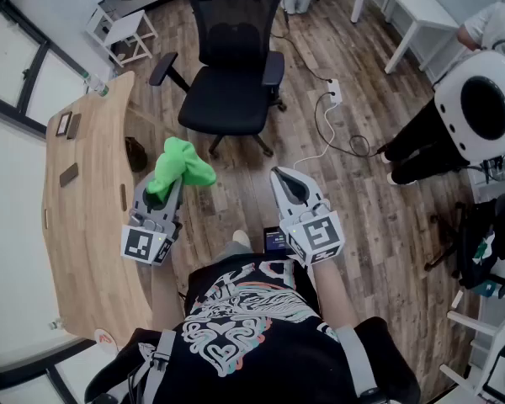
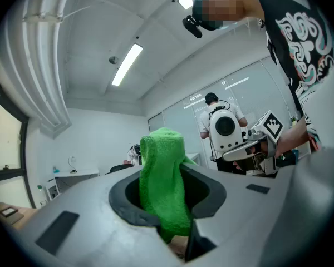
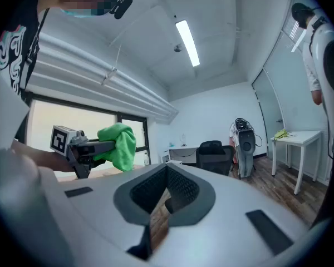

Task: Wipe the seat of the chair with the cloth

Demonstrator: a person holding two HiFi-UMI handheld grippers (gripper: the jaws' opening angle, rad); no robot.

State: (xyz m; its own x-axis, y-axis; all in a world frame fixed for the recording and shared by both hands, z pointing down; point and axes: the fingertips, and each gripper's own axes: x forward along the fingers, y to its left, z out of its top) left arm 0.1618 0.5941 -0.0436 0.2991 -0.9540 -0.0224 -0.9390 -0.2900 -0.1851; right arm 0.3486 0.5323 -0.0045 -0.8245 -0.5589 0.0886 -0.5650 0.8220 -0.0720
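The room was an office with a wood-plank floor [image 1: 379,225], white walls and ceiling strip lights. A long pale wooden counter [image 1: 84,183] ran along the person's 9 o'clock, with a few small dark items lying on it. A white table [image 1: 421,11] stood toward 1 o'clock. A power strip [image 1: 334,91] with trailing cables lay on the boards just right of the chair.

The black office chair [image 1: 236,23] stood at 12 o'clock, well apart from both tools, and its seat [image 1: 227,106] was bare and untouched. Judging from that, the wiping had not yet begun. The cloth was in hand, but the approach and every stroke across the seat were left to do.

The left hand-held gripper [image 1: 173,183], at about 11 o'clock, was clamped on the green cloth [image 1: 182,167], which bunched up out of its jaws and pointed toward the chair. The right hand-held gripper [image 1: 288,182], at about 1 o'clock, had its jaws drawn together at the tips with nothing between them.
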